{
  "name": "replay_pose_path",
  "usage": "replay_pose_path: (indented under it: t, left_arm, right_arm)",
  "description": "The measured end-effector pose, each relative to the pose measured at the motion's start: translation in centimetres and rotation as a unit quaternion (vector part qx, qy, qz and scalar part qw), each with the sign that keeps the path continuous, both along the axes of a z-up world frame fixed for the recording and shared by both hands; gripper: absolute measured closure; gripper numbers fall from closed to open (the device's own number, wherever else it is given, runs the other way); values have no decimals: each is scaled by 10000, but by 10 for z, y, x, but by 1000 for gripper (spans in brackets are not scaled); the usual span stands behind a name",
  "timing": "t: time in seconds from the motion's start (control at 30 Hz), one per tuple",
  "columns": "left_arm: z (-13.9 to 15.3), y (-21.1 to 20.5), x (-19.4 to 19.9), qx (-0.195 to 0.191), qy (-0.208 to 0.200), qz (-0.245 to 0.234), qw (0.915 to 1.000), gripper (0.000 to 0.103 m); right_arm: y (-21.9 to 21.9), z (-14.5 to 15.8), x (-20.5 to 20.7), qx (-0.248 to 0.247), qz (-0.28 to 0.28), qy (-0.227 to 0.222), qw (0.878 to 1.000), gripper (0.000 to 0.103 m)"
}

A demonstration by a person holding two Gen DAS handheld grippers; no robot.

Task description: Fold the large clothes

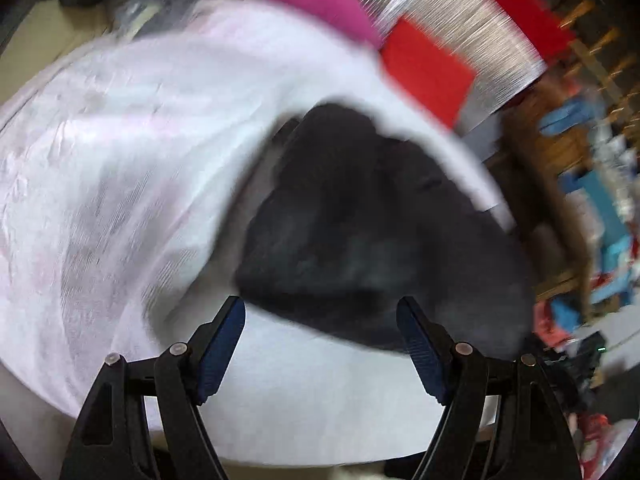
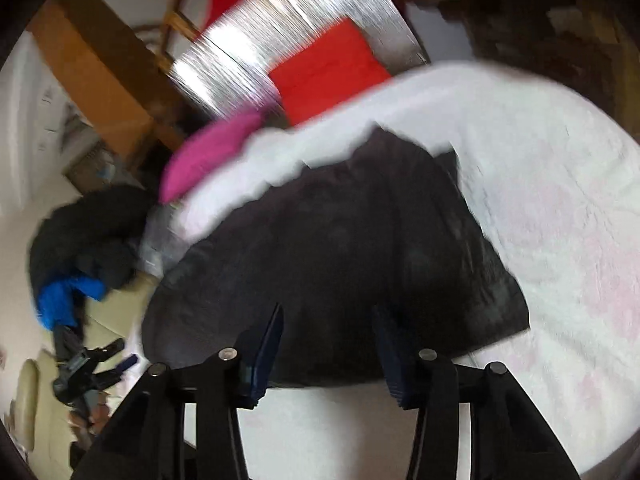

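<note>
Fingers of the left gripper (image 1: 321, 308) stand wide apart with nothing between them, just before the near edge of a dark garment (image 1: 372, 232). The right gripper (image 2: 329, 318) is also spread and holds nothing, its tips over the near part of the same dark garment (image 2: 332, 260). This garment lies bunched on a white bed cover with faint pink pattern (image 2: 560, 208). At the far edge of the bed lies a magenta cushion (image 2: 208, 152), and beyond it stands a red and silver panel (image 2: 324, 68). Both views are blurred.
</note>
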State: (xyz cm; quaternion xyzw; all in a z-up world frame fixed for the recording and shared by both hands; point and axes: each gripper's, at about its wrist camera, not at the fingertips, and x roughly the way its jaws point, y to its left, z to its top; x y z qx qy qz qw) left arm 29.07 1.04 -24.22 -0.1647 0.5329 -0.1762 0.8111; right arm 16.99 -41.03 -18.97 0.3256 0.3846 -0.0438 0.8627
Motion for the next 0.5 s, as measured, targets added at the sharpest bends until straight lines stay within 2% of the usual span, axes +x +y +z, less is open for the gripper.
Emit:
replay_pose_path:
  t: [0.07,0.13,0.23,0.4,0.5]
  left_arm:
    - [-18,2,8,93,460,62,9989,25]
    - [-19,6,10,-119,537,139,9984,25]
    - [3,11,5,-71,15,191,9998,25]
    - [39,9,0,-235,-1003,224,9944,25]
    - [41,-7,7,-137,-1079,40,9941,24]
  right_arm:
    - [-6,-13,4,238,-47,249,9994,66]
    - [-9,-14,3,351,1,305,9989,66]
    - [-8,-8,2,268,81,361,9990,67]
    - [-11,27,1,-176,-49,-177,9997,67]
    - [-20,35,16,-455,-305,-229,9982,65]
